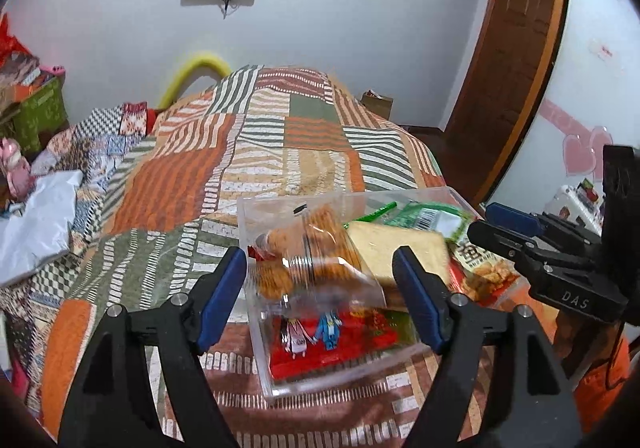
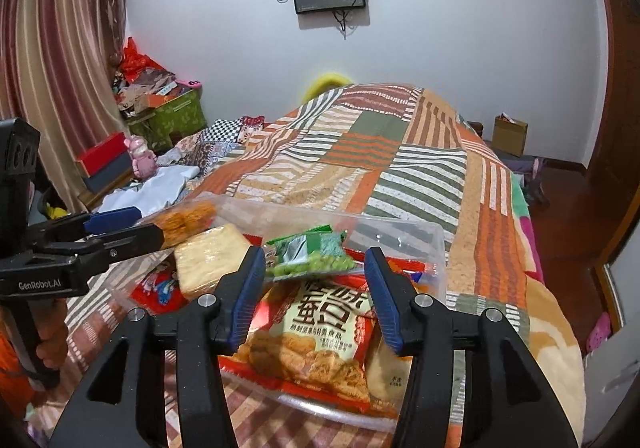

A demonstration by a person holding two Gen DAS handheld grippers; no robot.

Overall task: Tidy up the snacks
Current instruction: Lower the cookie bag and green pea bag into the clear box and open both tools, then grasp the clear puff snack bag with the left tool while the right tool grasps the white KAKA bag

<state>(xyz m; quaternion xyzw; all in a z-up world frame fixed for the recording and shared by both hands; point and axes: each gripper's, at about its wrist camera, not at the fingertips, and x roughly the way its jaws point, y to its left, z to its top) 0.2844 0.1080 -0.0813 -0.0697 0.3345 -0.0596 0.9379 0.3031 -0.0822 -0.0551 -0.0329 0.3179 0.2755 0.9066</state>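
Both black two-finger grippers with blue pads are held over a clear rectangular plastic bin (image 1: 256, 332) that rests on a patchwork quilt of orange, green and cream stripes (image 1: 256, 136). The left gripper (image 1: 320, 296) is seen with its jaws standing apart, and a clear bag of round golden crackers (image 1: 316, 248) lies between them, blurred and apparently not pressed by either pad. The right gripper (image 2: 316, 296) is likewise seen with its jaws apart, nothing being clamped; a green crinkled packet of peas (image 2: 308, 254) lies just beyond its tips, on top of a red and orange printed snack pouch (image 2: 320, 344). A pale wrapped slab of cake or bread (image 2: 208, 260) is stacked between the cracker bag and the green packet. The bin is judged to be well filled, so the sorting seems close to done. Trouble could be caused by the loose heap: the cracker bag is perched high near the far left corner and could slide over the rim if it is nudged by a withdrawing pad. The light green packet could be dragged out in the same way. The thin crackers could be crushed if the jaws were closed hard on them.
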